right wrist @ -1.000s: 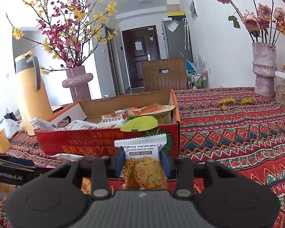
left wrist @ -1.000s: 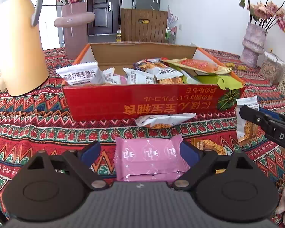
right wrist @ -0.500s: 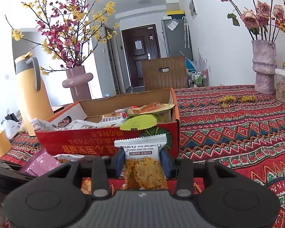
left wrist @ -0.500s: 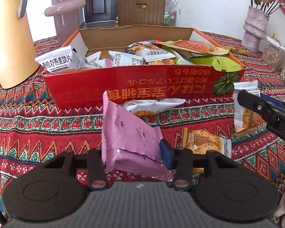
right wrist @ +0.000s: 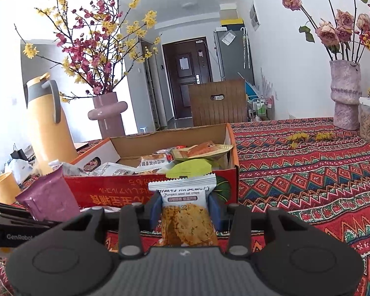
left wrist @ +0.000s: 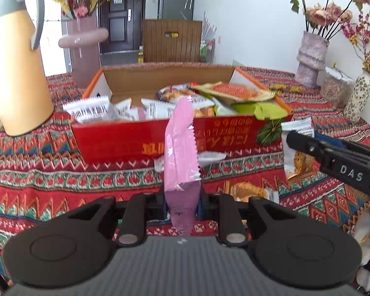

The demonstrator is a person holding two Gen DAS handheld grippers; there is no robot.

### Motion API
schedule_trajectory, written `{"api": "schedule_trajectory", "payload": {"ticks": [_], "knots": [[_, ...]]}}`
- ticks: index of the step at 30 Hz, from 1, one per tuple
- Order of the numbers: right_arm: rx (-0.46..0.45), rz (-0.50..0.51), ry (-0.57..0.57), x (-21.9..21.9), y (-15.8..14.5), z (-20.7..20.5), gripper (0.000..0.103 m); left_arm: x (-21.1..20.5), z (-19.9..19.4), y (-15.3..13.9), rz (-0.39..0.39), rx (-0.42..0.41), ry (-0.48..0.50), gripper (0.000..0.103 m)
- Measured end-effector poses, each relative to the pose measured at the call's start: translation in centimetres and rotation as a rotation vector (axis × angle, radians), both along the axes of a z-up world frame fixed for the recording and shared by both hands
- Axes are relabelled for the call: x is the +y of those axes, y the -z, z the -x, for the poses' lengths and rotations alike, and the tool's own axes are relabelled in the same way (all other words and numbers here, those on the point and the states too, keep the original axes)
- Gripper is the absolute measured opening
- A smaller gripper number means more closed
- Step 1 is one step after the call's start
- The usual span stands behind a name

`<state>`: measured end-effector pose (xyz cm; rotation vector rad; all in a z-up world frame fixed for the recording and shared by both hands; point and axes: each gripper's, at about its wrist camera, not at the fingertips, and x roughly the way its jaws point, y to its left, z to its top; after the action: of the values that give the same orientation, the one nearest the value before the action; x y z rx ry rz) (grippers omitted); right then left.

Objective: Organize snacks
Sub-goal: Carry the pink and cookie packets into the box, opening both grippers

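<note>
- Left gripper (left wrist: 182, 203) closing its jaws on the pink packet (left wrist: 181, 148), packet already pinched between the pads, standing on edge and lifted clear of the patterned surface (left wrist: 49, 180).
- Right gripper (right wrist: 185, 212) clamped on the oat crisp packet (right wrist: 185, 212), held upright just in front of the red box (right wrist: 126, 192).
- Both packets near the box's front wall, neither yet over the rim.
- Judged as the carry-and-drop step: lift high enough to clear the front wall, bring one packet over at a time, avoid crossing the two grippers.
- Best aimed at the emptier left rear of the box, where bare cardboard shows; right side already piled with packets.
- Pink packet gripped at its lower end, so likely to flop; steady, level travel advised, release low over the heap rather than from a height.
- Count, as far as visible: two packets in the jaws, one per gripper.
- Two more loose on the surface in the left view: a white one (left wrist: 209, 156) against the box front, an orange one (left wrist: 249, 191) nearer the gripper.
- One box, holding at least six packets; exact number hard to tell from the overlap.
- Three vases, one yellow jug (left wrist: 15, 66), one small yellow cup (right wrist: 4, 187).
</note>
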<state>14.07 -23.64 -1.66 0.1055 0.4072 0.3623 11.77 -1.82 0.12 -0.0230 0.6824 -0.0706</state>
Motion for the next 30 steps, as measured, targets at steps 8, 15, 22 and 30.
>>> {"api": "schedule_trajectory", "payload": {"ticks": [8,15,22,30], "knots": [[-0.056,0.006,-0.026,1.3,-2.3,-0.7,0.040,0.2,-0.1,-3.4,-0.003,-0.107,-0.003,0.021],[-0.091,0.024,-0.051,3.2,-4.0,-2.6,0.040,0.5,-1.9,-5.8,0.002,-0.178,-0.030,0.021],[-0.105,0.041,-0.057,4.8,-5.2,-5.2,0.040,1.5,-4.5,-6.9,0.005,-0.227,-0.084,0.021],[-0.091,0.076,-0.034,6.9,-5.2,-9.5,0.040,3.7,-8.8,-6.2,0.038,-0.248,-0.189,0.021]]}}
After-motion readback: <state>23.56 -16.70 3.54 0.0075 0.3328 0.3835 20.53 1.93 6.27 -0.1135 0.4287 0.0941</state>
